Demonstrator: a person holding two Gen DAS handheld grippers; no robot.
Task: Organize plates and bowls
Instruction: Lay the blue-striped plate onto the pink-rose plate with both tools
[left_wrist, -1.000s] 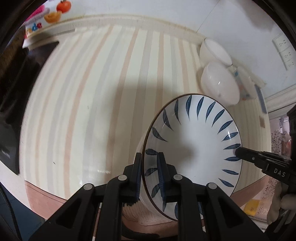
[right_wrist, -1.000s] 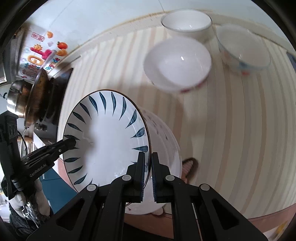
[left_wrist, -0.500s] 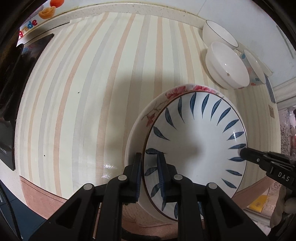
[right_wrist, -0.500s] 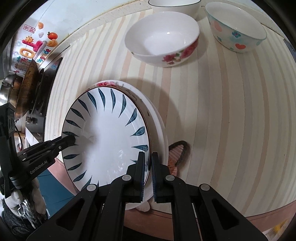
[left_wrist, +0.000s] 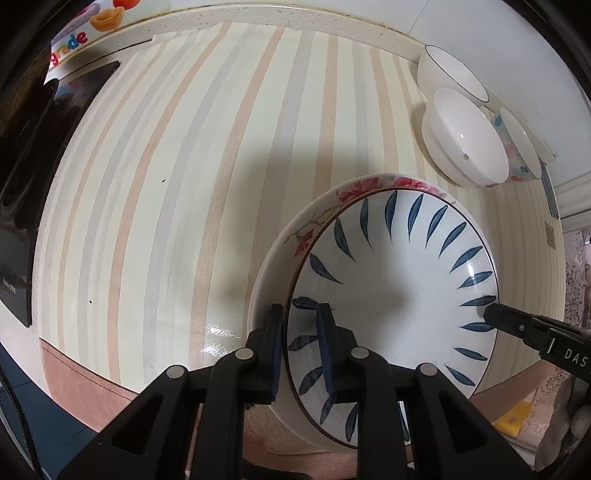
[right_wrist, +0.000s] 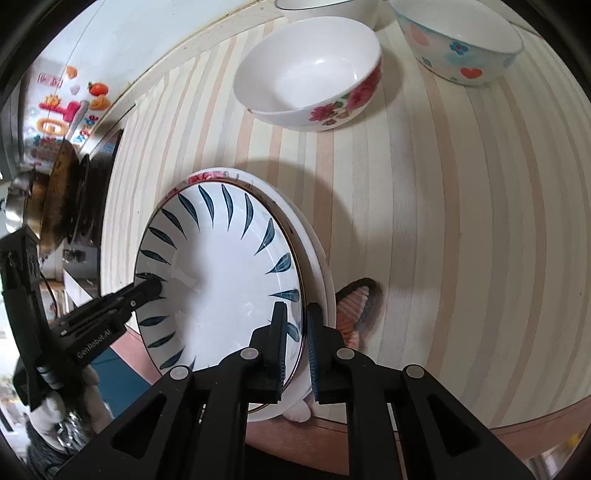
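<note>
I am pinching the blue-leaf plate (left_wrist: 391, 291) by opposite rims, my left gripper (left_wrist: 301, 343) and right gripper (right_wrist: 295, 332) both clamped on it, keeping it level over the floral plate (left_wrist: 354, 186) at lower right so they nest.

Blue-leaf plate (left_wrist: 399, 291): white, ring of dark blue leaf strokes, thin dark rim. Sits nested on floral plate (left_wrist: 354, 186), whose pink-flowered edge shows along far side. Both near the striped counter's front edge. Behind: floral bowl (right_wrist: 310, 70), heart-patterned bowl (right_wrist: 461, 44), plain white bowl (left_wrist: 452, 75), all upright, close together.
</note>
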